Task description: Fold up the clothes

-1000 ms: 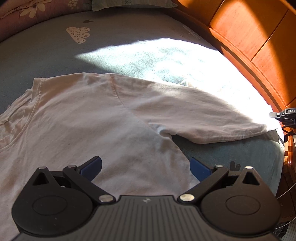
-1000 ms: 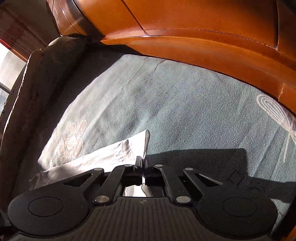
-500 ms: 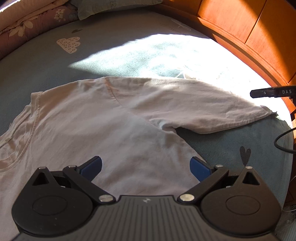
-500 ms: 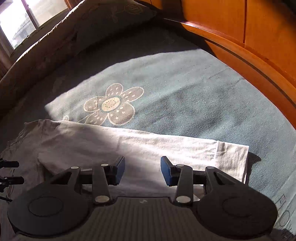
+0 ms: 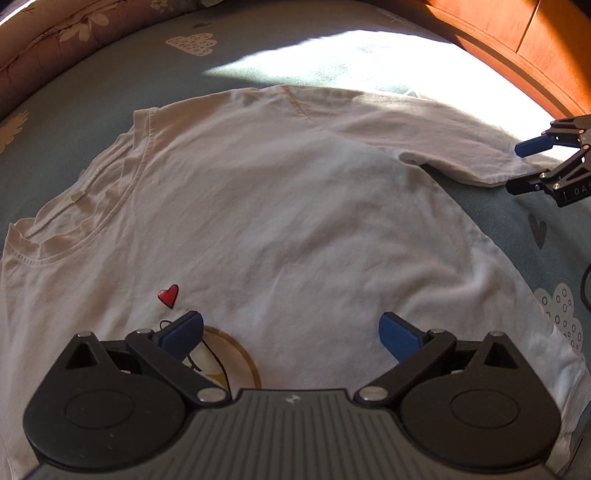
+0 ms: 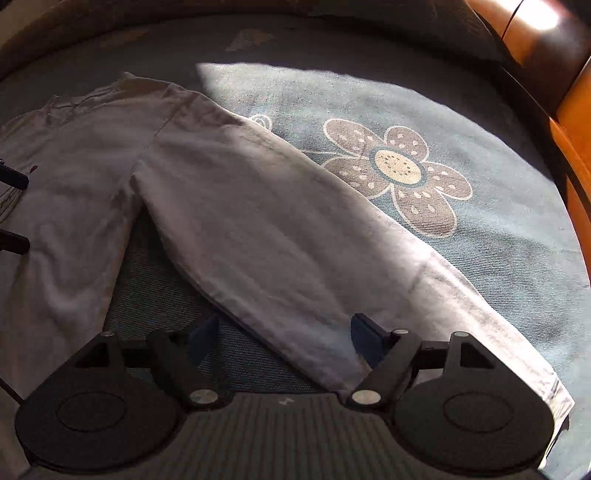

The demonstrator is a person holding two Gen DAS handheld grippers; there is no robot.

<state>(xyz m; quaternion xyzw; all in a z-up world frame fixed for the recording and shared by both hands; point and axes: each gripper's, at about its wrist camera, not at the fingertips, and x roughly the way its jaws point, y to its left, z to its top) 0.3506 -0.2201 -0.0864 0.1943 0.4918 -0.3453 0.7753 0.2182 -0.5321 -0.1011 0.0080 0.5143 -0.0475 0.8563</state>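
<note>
Right claw (image 6: 284,332): jaws spread and holding nothing; they have just been opening. The sleeve's lower edge lies under the gap, toward the right finger, with bare sheet beside it.
Left claw (image 5: 291,332): spread wide, empty, hovering over the chest of the shirt beside a small red heart (image 5: 168,294) and a gold-ringed print (image 5: 236,354).
Shirt (image 5: 280,206): white, long-sleeved, lying front up and nearly flat on the bed; neckline (image 5: 92,192) to the left in the left claw's view.
Sleeve (image 6: 280,236): stretched out straight from the shoulder across the sheet; cuff (image 6: 517,347) near the bed's edge, partly in sun.
Bed sheet (image 6: 498,110): grey-green with flower and cloud prints, wooden bed frame (image 5: 517,33) beyond.
Handling, my guess: thin, light, limp cotton. It will drape and sag from any pinch and drag wrinkles if pulled along the sheet. Not fragile, not slippery.
Where to grip, my guess: pinch a seam or hem, since doubled cloth gives the pads more to bite. The cuff suits the right claw, the shoulder seam (image 5: 295,107) or side hem the left.
Risk: a pinch may also catch the sheet beneath.
</note>
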